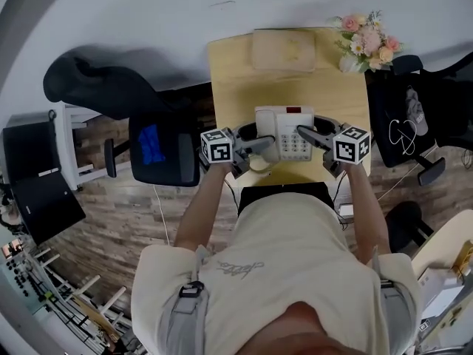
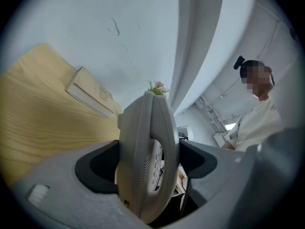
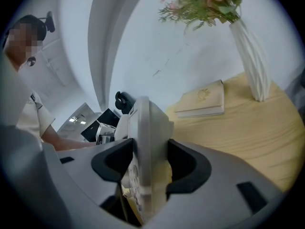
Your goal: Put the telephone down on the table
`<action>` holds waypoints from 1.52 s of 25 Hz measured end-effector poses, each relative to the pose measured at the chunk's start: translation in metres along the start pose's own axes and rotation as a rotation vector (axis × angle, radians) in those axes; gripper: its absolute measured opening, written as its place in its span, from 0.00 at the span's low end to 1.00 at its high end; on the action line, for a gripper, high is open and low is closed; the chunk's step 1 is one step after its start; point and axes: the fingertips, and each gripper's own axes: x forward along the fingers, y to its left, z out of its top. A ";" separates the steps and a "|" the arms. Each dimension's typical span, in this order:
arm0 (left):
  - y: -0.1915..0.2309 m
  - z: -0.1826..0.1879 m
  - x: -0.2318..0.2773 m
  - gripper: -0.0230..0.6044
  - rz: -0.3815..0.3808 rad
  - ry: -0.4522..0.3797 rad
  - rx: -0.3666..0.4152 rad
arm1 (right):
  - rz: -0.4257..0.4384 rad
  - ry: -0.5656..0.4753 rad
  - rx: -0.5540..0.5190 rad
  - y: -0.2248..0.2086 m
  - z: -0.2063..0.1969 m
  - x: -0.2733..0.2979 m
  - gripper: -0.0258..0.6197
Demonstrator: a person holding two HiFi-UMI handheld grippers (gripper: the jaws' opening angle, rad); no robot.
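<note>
left hand-held gripper clamps the telephone at its 9 o'clock edge. right hand-held gripper clamps its 3 o'clock edge.

Head view: the bench occupies the upper centre of the frame, its far edge against the wall. A book lies at the middle of that far edge. A vase of flowers stands on the far right corner. The telephone sits over the near edge, at frame centre. The left claw clamps its left side and the right claw its right side. A chair stands left of the bench.
</note>
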 end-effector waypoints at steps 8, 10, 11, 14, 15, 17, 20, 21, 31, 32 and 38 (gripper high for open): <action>0.047 0.007 0.040 0.65 0.005 0.072 -0.061 | -0.024 0.002 0.108 -0.061 0.001 0.004 0.39; 0.057 0.012 0.043 0.65 0.016 0.072 -0.073 | -0.017 -0.002 0.131 -0.072 0.002 0.008 0.39; 0.062 0.014 0.044 0.65 0.022 0.069 -0.079 | -0.013 -0.002 0.143 -0.076 0.003 0.011 0.39; 0.075 0.017 0.048 0.65 0.044 0.062 -0.098 | -0.001 0.013 0.169 -0.090 0.003 0.018 0.39; 0.079 0.017 0.050 0.65 0.051 0.061 -0.106 | 0.004 0.022 0.175 -0.094 0.002 0.021 0.39; 0.088 0.017 0.052 0.65 0.063 0.059 -0.120 | 0.013 0.041 0.181 -0.102 0.003 0.026 0.39; 0.101 0.015 0.054 0.65 0.083 0.056 -0.136 | 0.023 0.066 0.199 -0.113 0.001 0.033 0.40; 0.104 0.014 0.055 0.65 0.089 0.056 -0.143 | 0.024 0.073 0.205 -0.116 0.000 0.035 0.40; 0.131 0.012 0.055 0.65 0.147 0.007 -0.244 | 0.019 0.112 0.263 -0.138 -0.006 0.050 0.40; 0.133 0.013 0.056 0.65 0.154 0.005 -0.253 | 0.019 0.115 0.270 -0.140 -0.006 0.052 0.40; 0.138 0.015 0.060 0.65 0.183 -0.002 -0.315 | -0.014 0.154 0.288 -0.151 -0.008 0.058 0.40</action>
